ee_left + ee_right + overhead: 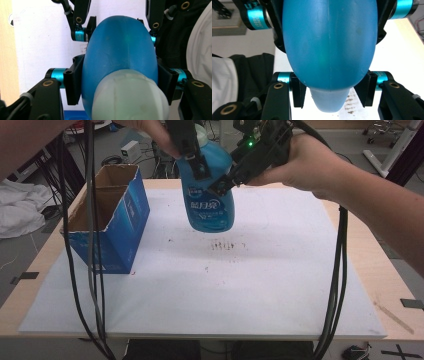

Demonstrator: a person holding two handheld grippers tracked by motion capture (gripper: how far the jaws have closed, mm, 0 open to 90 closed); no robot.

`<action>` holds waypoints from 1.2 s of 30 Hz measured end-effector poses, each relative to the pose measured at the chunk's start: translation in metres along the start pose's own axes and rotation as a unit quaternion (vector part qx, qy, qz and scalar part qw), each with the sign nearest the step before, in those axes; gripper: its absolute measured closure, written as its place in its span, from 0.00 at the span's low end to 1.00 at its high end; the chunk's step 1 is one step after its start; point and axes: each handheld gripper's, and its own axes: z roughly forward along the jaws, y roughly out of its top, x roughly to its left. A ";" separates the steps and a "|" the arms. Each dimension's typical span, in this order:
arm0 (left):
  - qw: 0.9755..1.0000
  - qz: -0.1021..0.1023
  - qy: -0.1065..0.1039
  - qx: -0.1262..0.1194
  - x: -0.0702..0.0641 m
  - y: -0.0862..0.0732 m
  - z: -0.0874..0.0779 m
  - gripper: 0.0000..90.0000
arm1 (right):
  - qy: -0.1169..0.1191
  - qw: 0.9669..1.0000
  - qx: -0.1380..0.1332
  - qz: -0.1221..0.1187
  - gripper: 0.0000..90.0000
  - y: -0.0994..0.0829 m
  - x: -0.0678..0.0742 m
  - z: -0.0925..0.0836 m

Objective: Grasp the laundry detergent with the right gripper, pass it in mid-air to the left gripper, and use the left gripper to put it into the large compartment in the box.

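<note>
Left gripper (199, 167): jaws clamped on the blue detergent bottle (211, 195), coming in from above at the shoulder; in the left gripper view (119, 82) both black pads press the bottle (120, 52) flanks just below the pale cap (130, 97). Right gripper (227, 180): also clamped on the same bottle, reaching in from the right side, green light lit on its body; in the right gripper view (332, 90) the pads squeeze the blue body (329, 45) on either side. In each gripper view the other gripper's jaws also show farther along the bottle, clamped too.

Bottle held in the air over the far middle of the table (260, 285), roughly upright, label facing the camera, cap up and partly hidden behind the left gripper. Not touching the table.

White sheet covers most of the table; small dark specks (227, 245) on it below the bottle. Open blue cardboard box (112, 220) stands at the left of the table, well apart from the bottle, flaps up, inside brown. Black cables (92, 270) hang down across the box in the high view; another cable (337, 270) trails at the right.
</note>
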 end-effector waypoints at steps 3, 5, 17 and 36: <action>1.000 0.002 0.003 0.003 0.000 0.000 0.000 0.42 | -0.003 1.000 -0.004 -0.006 0.55 -0.001 0.001 0.001; 1.000 0.000 0.004 -0.002 0.000 0.000 0.000 0.42 | -0.003 1.000 0.001 0.005 0.55 -0.001 0.002 -0.001; 1.000 0.001 0.004 -0.003 0.001 0.000 0.000 0.42 | -0.003 1.000 0.001 0.011 0.54 -0.002 0.000 0.000; 1.000 -0.016 -0.011 -0.006 0.004 -0.003 -0.001 0.42 | -0.001 0.999 0.014 0.030 0.22 -0.004 -0.006 0.000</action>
